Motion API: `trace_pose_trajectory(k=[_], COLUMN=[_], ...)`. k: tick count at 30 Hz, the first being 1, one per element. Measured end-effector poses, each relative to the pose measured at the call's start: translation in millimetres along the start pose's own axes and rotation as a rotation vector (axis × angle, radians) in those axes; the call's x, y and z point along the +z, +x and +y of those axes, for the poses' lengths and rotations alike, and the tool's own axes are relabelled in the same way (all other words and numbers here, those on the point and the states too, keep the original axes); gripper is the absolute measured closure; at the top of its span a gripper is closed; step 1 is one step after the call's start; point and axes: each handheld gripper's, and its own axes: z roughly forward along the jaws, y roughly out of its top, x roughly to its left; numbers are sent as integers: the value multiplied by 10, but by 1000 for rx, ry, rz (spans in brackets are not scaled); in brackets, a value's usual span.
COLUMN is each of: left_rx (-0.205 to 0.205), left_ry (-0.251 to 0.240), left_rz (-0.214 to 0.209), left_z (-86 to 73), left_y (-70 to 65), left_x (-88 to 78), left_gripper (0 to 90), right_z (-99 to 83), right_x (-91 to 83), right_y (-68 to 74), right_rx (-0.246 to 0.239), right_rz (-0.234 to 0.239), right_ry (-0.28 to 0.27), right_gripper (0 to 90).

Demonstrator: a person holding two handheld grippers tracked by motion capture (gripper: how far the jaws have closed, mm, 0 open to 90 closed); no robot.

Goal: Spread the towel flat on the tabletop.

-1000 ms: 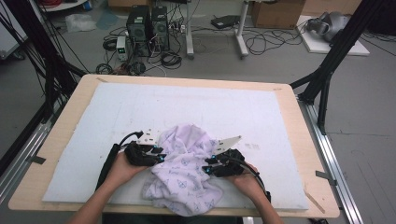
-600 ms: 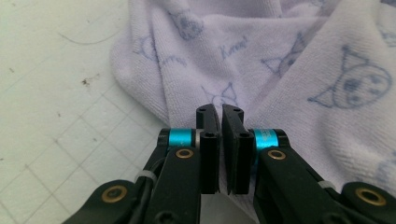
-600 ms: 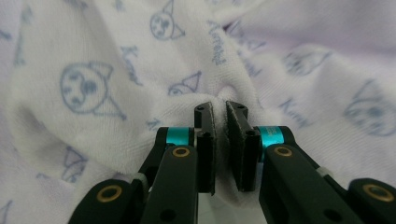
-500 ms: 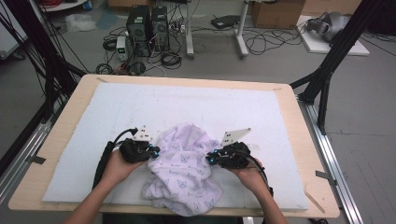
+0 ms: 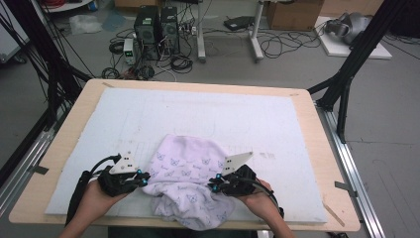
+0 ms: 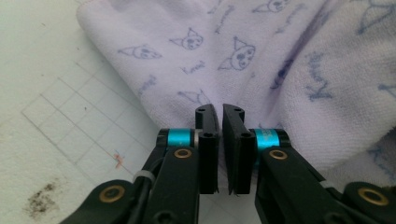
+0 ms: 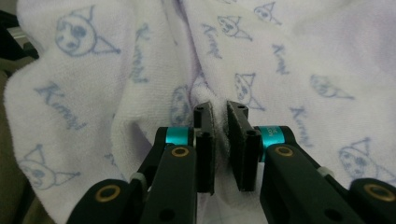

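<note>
Cables, computer towers (image 5: 156, 25) and a grey floor lie beyond the wooden table (image 5: 64, 124), which carries a white foam mat (image 5: 198, 116). On the mat's near edge sits a crumpled lilac towel (image 5: 185, 186), between the left gripper (image 5: 141, 179) and right gripper (image 5: 214, 187). From above, both grippers touch its sides. The left gripper view adds a pencilled grid (image 6: 79, 126) and dark smudge on the mat, plus soft terry printed with cat faces. Both pairs of jaws are nearly closed, each pinching a fold of towel.
</note>
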Motion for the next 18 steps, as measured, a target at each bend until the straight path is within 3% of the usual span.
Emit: trace_pose_trajectory(k=[2,5,7,9,11,14,18], left_rx=[-2,-14,-24,-32,-53,-82,-155], left_ry=[-19,-53,-79,-97,-97,-82,-82], left_rz=[1,10,20,31,37,37,42], left_z=[4,58,118,154,166,134,96], left_y=[42,124,208,269,350,469,564], left_x=[-5,-20,-17,12,78,221,420], left_gripper=[773,681,642,613,598,561,462], right_z=[24,69,88,68,24,-63,-163], right_x=[-34,-152,-238,-308,-335,-319,-248], right_y=[-35,-111,-194,-328,-447,-621,-771], right_rx=[9,27,36,68,108,175,223], right_rz=[9,-16,-54,-111,-135,-163,-189], right_ry=[-27,-77,-92,-110,-128,-115,-95], right_gripper=[740,666,640,619,607,570,543])
